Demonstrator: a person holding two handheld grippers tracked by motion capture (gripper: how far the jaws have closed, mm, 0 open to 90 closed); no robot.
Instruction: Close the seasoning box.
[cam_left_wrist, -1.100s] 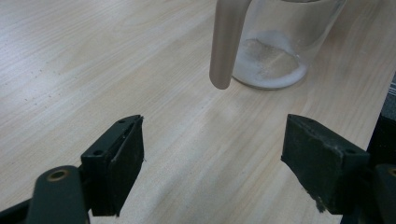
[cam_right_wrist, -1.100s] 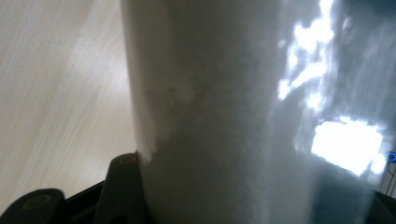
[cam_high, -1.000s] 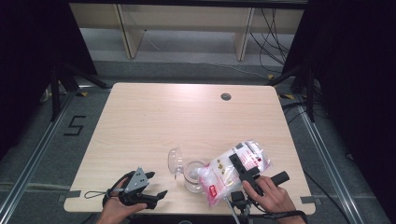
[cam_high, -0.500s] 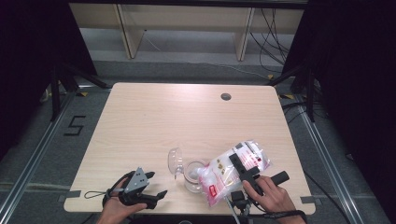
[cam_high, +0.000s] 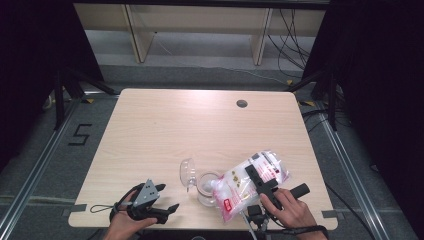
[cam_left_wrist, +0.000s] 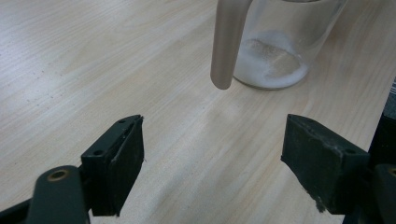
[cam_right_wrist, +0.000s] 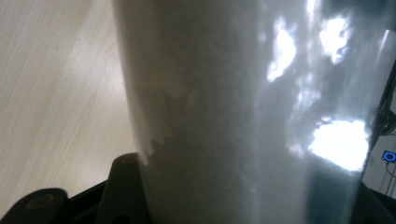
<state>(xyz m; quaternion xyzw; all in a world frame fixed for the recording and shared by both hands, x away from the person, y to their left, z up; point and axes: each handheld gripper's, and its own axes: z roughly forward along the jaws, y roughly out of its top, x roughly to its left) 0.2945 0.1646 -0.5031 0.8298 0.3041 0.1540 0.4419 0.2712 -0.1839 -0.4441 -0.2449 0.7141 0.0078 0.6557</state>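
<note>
A clear plastic bag (cam_high: 239, 186) of white grains with red print lies tilted, its lower corner over the mouth of a glass jar (cam_high: 206, 186) near the table's front edge. My right gripper (cam_high: 256, 174) is shut on the bag, one black jaw lying across its top. In the right gripper view the bag (cam_right_wrist: 243, 116) stands between the jaws, close to the camera. The jar's hinged lid (cam_high: 188, 173) stands open to its left. My left gripper (cam_high: 167, 198) rests open on the table, left of the jar. In the left gripper view the jar (cam_left_wrist: 285, 42) holds a little white powder beyond the open left gripper (cam_left_wrist: 212, 163).
The light wooden table (cam_high: 200, 125) has a round cable hole (cam_high: 242, 103) at the far right. Dark curtains flank the table, and cables lie on the floor behind it. A hand holds each gripper at the front edge.
</note>
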